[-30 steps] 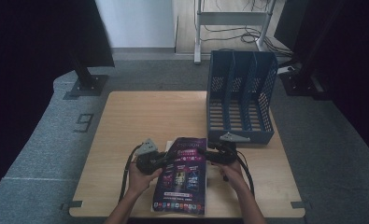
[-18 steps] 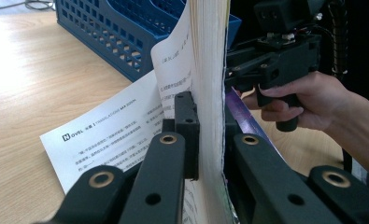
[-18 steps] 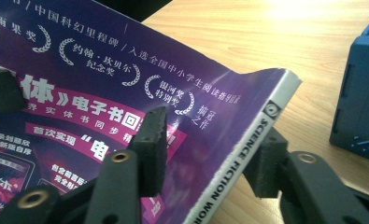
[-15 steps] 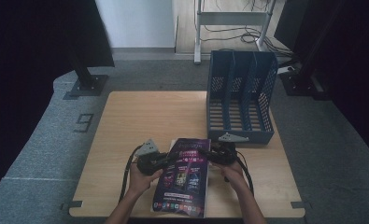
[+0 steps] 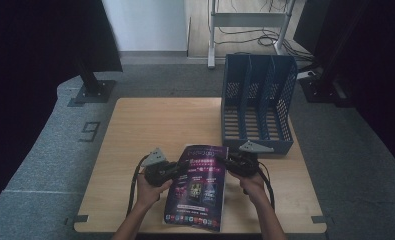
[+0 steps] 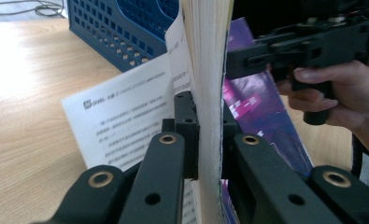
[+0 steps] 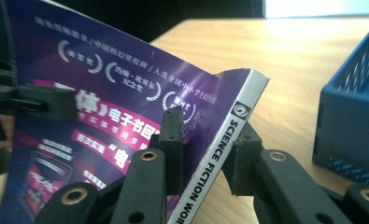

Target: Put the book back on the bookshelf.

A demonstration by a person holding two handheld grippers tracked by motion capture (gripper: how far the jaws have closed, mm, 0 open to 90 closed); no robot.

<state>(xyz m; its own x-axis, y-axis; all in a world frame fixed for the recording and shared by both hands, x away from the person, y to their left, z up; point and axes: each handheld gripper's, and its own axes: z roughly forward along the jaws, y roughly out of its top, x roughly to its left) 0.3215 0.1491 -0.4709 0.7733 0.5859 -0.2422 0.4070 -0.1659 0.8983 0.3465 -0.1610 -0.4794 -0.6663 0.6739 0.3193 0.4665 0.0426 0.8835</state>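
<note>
Magazine (image 5: 199, 187) at lower centre of the high view, right edge now lifted off the table (image 5: 150, 120). Left gripper (image 5: 181, 168) clenched on the page edge. Right gripper (image 5: 224, 161) just been closing on the spine, now grasping it. Blue file rack (image 5: 256, 100) at upper right. Likely ready for lifting toward the rack.

The bare pale wooden tabletop (image 5: 155, 125) lies open from nine o'clock round to twelve, with room for a hand to pass. At one to two o'clock the tall blue perforated plastic file rack (image 5: 257, 100) blocks the way, standing just beside the right gripper (image 5: 228, 161) and near the purple glossy magazine (image 5: 197, 187).
</note>
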